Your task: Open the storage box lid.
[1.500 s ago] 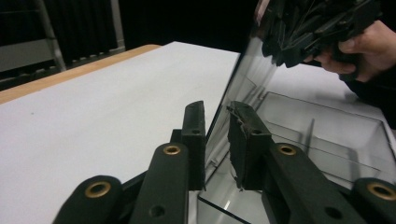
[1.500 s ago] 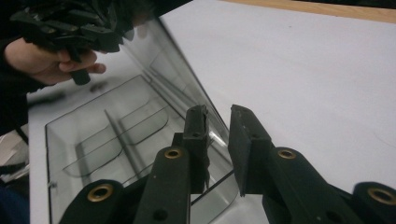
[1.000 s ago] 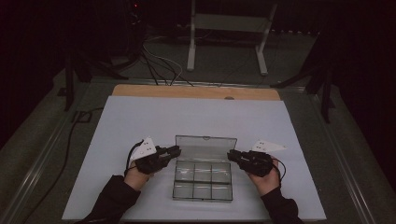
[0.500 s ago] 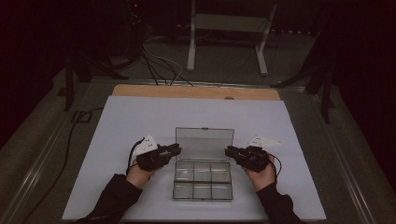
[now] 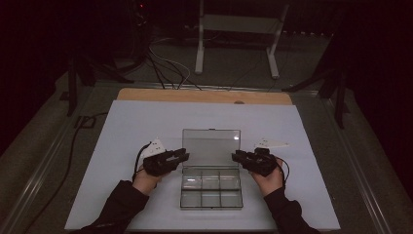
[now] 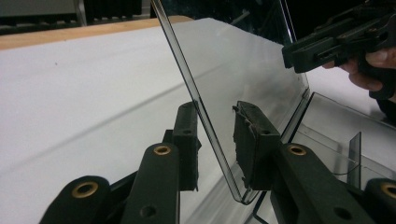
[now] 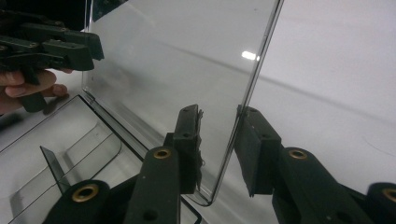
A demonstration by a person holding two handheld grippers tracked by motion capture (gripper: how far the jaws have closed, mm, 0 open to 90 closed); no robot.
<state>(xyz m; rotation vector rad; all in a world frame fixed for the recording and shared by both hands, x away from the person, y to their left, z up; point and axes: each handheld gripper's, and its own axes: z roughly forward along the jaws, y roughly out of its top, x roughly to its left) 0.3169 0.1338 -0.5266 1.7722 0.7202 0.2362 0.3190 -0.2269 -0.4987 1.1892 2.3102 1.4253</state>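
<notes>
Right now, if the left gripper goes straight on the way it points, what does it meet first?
Probably the clear lid: its edge already stands between the left gripper's open fingers, apart from both. Farther along waits the right gripper.

The scene is seen in the high view from above the near edge, looking forward and down across the pale sheet-covered table [image 5: 146, 122] to dark stands on the floor beyond. The left gripper view is taken very close, along black jaws straddling the left edge of the raised clear plastic lid [image 6: 243, 70] of the transparent compartment box [image 5: 212, 190]. The right gripper view is set equally close at that lid's right edge. The lid, box and opposite gripper are shared by both gripper views.
</notes>
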